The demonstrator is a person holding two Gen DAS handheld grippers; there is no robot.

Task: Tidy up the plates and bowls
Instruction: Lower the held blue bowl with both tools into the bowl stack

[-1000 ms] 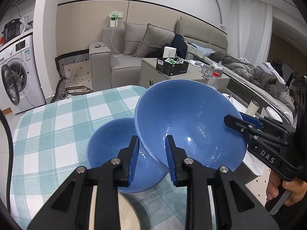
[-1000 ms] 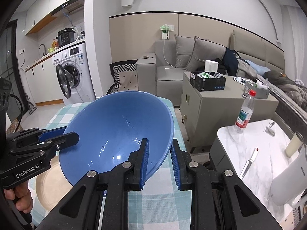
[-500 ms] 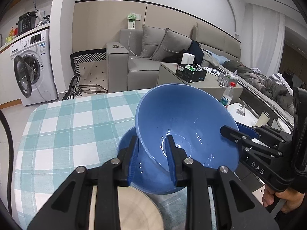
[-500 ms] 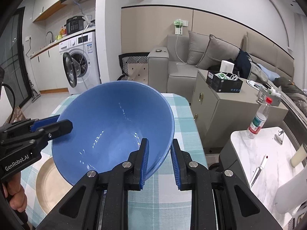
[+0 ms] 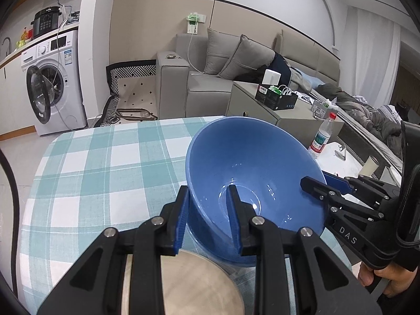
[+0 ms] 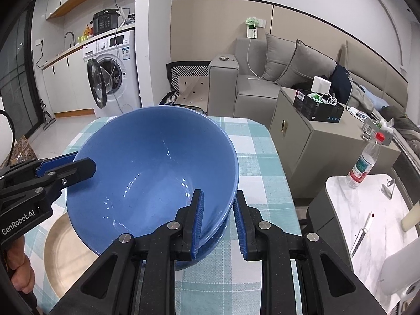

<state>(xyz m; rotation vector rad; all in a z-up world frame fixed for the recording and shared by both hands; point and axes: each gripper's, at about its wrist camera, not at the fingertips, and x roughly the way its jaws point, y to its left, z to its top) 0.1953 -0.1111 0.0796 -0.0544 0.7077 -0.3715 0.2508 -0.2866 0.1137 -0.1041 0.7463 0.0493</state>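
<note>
A large blue bowl [image 5: 252,168] [image 6: 147,162] sits nested in a second blue bowl [image 6: 210,244], whose rim shows just beneath it, on the checked tablecloth. My left gripper [image 5: 207,218] straddles the near rim of the top bowl, with a visible gap at the outer finger. My right gripper [image 6: 218,223] straddles the opposite rim, jaws spread wider than the wall. A beige plate [image 5: 194,286] [image 6: 65,249] lies on the table beside the bowls, under my left gripper.
The table [image 5: 105,162] has a green-and-white checked cloth; its right edge runs close by the bowls. Beyond it stand a grey cabinet [image 6: 315,141], a marble side table with a water bottle [image 6: 365,162], a sofa and a washing machine [image 5: 50,89].
The top bowl has come down from a tilted, lifted position into the lower bowl. Both grippers' jaws have widened around its rim.
</note>
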